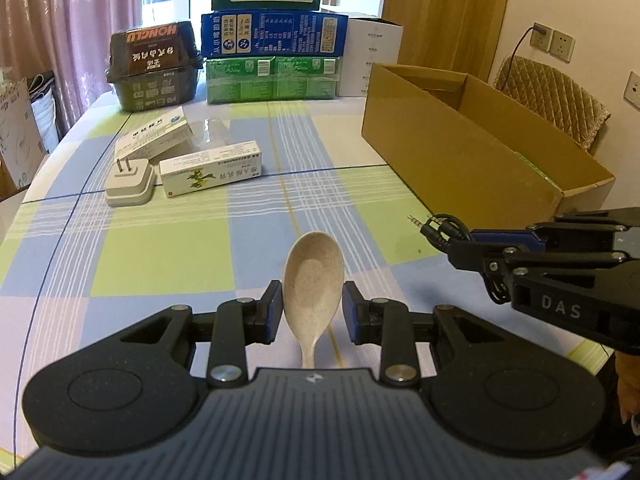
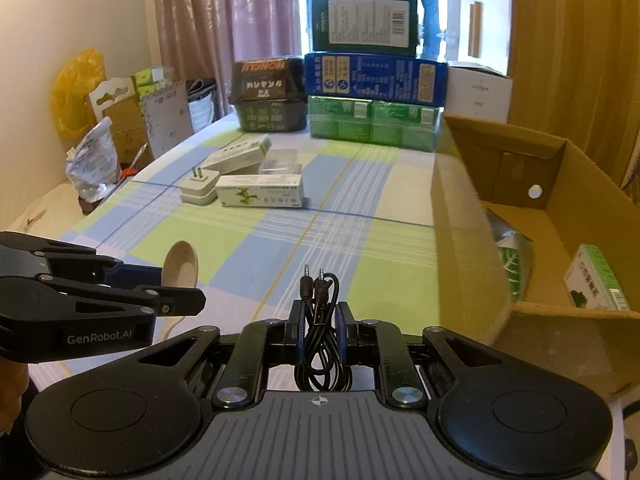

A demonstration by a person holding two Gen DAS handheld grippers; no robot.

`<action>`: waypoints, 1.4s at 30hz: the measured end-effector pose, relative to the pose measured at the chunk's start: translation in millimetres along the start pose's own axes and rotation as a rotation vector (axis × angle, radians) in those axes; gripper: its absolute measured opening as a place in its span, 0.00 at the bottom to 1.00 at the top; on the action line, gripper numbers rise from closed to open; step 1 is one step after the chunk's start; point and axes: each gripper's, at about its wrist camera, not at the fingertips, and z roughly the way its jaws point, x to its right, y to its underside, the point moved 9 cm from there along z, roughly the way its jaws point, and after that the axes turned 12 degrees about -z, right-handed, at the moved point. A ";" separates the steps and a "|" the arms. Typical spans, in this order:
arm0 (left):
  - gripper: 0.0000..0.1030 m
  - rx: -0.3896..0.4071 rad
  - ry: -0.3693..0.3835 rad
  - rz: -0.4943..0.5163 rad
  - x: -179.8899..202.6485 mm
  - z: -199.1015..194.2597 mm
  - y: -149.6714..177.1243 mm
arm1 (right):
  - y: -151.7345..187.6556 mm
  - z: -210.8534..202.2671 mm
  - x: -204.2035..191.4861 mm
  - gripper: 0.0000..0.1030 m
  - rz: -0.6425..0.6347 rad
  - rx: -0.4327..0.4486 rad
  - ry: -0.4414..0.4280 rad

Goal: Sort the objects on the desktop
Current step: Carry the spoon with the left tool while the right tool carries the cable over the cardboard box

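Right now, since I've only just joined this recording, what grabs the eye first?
The beige spoon between the left gripper fingers, and the coiled black audio cable clamped in the right gripper. To the right stands an open cardboard box; stacked packages line the table's far edge.

In my left gripper (image 1: 309,308) sits a beige speckled plastic spoon (image 1: 313,276), bowl forward and facing up, handle back toward me, lifted off the checked cloth. My right gripper (image 2: 319,330) pinches a coiled black audio cable (image 2: 320,320), both jack plugs sticking out front. Still on the table, far left: white plug adapter (image 1: 130,182), prongs up, touching a white-green medicine carton (image 1: 211,174) lying flat, second white carton (image 1: 154,138) and a clear plastic case (image 1: 210,132) just behind.
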 end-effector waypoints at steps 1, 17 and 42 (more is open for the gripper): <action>0.26 -0.002 0.001 0.004 1.2 1.6 0.5 | 2.0 0.4 1.1 0.11 0.006 -0.005 0.002; 0.29 -0.077 -0.027 0.079 -5.6 59.9 32.4 | 40.3 36.9 4.6 0.12 0.072 -0.105 -0.034; 0.26 -0.023 -0.013 0.066 3.7 46.2 22.5 | 29.5 30.9 8.6 0.12 0.102 -0.064 -0.035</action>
